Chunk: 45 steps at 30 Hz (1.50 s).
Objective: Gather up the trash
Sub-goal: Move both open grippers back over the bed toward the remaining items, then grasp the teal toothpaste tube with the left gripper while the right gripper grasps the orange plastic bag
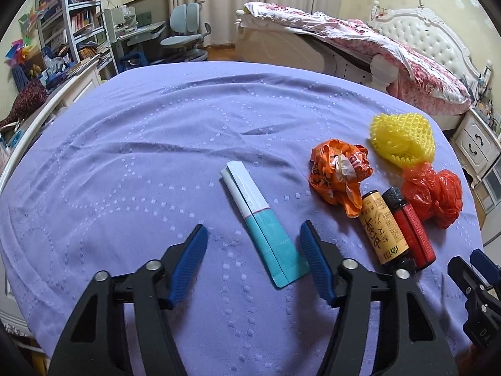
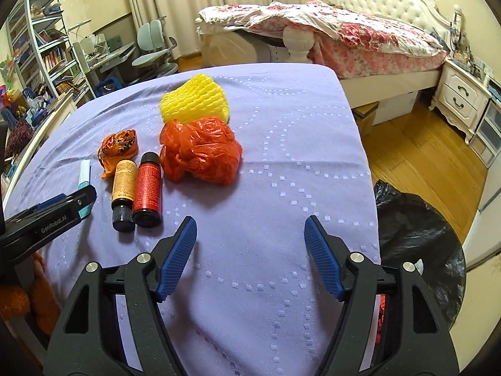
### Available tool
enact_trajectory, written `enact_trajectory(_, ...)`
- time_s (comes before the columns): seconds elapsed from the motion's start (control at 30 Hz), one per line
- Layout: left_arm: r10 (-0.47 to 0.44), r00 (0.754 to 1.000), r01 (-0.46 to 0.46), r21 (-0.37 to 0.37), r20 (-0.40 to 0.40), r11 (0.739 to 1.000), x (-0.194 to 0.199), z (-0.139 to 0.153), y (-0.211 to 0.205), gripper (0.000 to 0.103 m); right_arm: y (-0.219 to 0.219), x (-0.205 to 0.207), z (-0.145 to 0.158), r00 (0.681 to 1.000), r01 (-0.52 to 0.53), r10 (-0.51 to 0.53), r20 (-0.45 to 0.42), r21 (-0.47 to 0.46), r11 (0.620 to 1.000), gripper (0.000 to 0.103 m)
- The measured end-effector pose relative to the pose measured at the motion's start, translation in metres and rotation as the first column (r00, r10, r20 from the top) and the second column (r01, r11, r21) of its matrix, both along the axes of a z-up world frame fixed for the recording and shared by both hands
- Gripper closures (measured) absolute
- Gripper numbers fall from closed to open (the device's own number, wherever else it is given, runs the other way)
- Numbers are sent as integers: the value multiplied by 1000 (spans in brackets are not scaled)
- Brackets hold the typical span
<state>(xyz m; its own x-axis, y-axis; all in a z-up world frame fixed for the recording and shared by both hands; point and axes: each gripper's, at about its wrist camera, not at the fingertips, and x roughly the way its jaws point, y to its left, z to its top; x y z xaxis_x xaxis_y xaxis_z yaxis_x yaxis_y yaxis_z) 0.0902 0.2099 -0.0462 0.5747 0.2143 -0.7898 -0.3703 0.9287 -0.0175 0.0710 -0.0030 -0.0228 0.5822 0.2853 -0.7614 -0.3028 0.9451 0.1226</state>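
Observation:
A flattened white and teal box [image 1: 262,221] lies on the purple cloth, its near end between the open fingers of my left gripper [image 1: 253,238]. To its right lie a crumpled orange wrapper [image 1: 339,172], a yellow-labelled bottle [image 1: 383,227], a red bottle [image 1: 411,225], a crumpled red plastic bag [image 1: 436,192] and a yellow foam net [image 1: 402,139]. My right gripper [image 2: 250,235] is open and empty over bare cloth, with the red bag [image 2: 200,150], the foam net [image 2: 194,98], the red bottle [image 2: 147,188] and the yellow bottle [image 2: 123,191] ahead to its left.
A bin lined with a black bag [image 2: 416,244] stands off the table's right edge on the wooden floor [image 2: 416,153]. A bed [image 2: 344,37], a nightstand [image 2: 463,100], a desk chair [image 1: 184,31] and bookshelves [image 1: 72,22] stand behind. The left gripper shows at the left of the right wrist view [image 2: 47,216].

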Motion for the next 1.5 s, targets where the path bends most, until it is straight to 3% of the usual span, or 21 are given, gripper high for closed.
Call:
enact_trajectory(0.13,-58,998,59,-30,38,998,-1,2,-2,74,-2,1,0,1000,0,0,-1,13,1000,32)
enact_trajectory(0.23,-115,991,122,-94,73,988,-3,2,-2,81,-1,1,0,1000,0,0,-1,17,1000,32)
enact_trajectory(0.4,-127,989,136,-111,77,984,-2,2,-1,80,-1,2,0,1000,1,0,-2,17,1000,31)
enact_trajectory(0.57,-156,986,159,-65,56,985,3,3,-11,57,1,3,0,1000,-7,7,-2,15,1000,31)
enact_trajectory(0.67,-161,986,163,-41,44,986,5,1,-15,59,4,5,1,1000,-12,12,-2,13,1000,31)
enact_trajectory(0.77,-155,987,157,-46,48,986,4,1,-11,74,8,7,1,1000,-17,17,-2,11,1000,31)
enact_trajectory(0.87,-155,986,159,-62,55,985,4,1,-6,78,12,10,2,1000,-22,22,-3,9,1000,31)
enact_trajectory(1.4,-169,983,175,-92,73,980,2,1,2,81,37,37,3,999,-53,53,4,-8,999,32)
enact_trajectory(1.47,-169,983,176,-95,75,980,1,1,3,81,39,38,2,998,-61,61,-2,-6,998,44)
enact_trajectory(1.5,-169,983,176,-96,76,980,1,1,3,81,40,39,2,998,-66,66,-5,-4,998,56)
